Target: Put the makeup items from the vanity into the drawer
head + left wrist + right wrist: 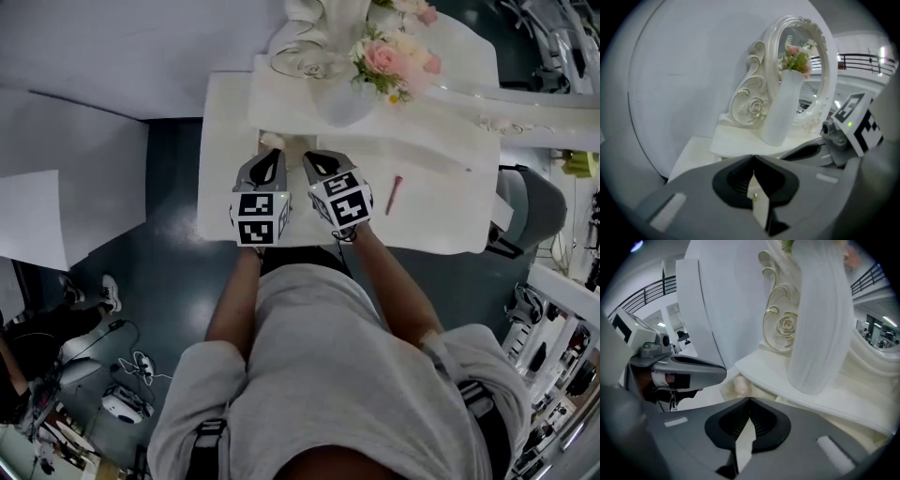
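"Which step is this?"

"The very start, I'd judge. The left claw [753, 157] and right claw [749, 399] are both clenched on nothing, side by side over the front of the surface [441, 225]."

"And the makeup?"

"A pink stick [393, 194] lies untouched near the right claw. Further on, a round knob [740, 385] sits under the raised shelf [450, 117], and no drawer looks open. Next it should unclench and pull the knob."

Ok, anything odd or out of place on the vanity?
Nothing stands out. The vase stands upright, nothing spilled. One pink stick lies loose on the vanity, to the right of the right gripper. It and the left gripper are shut, empty.
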Tool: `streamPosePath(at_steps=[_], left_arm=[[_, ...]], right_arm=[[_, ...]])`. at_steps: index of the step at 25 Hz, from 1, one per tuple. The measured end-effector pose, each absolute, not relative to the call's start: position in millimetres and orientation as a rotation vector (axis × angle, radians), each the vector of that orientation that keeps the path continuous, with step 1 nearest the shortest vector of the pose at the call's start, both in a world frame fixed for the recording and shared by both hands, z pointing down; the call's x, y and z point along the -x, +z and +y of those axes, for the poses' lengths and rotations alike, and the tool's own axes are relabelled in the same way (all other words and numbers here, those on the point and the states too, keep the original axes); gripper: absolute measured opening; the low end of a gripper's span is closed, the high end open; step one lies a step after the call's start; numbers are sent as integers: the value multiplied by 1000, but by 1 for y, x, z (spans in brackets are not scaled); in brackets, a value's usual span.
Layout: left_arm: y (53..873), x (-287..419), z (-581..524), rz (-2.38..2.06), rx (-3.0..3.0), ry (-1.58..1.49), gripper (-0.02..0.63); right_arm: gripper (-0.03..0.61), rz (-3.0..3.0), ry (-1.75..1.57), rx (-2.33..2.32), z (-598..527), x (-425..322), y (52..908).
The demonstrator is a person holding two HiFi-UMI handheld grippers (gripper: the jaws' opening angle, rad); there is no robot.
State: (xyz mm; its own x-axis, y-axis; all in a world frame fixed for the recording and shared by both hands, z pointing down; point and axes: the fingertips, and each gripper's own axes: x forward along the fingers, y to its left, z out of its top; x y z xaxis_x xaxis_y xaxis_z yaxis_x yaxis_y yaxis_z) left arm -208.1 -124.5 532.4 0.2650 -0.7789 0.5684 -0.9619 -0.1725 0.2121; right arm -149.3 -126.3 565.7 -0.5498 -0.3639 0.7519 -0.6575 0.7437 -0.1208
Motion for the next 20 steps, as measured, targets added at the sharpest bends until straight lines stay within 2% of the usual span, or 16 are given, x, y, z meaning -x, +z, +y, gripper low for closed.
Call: streamPosePath(at_steps=[20], left_arm=[[537,39,-124,-1187,-2315,693,3]], right_arm=[[-2,-2149,731,-1149,-88,-3,569]])
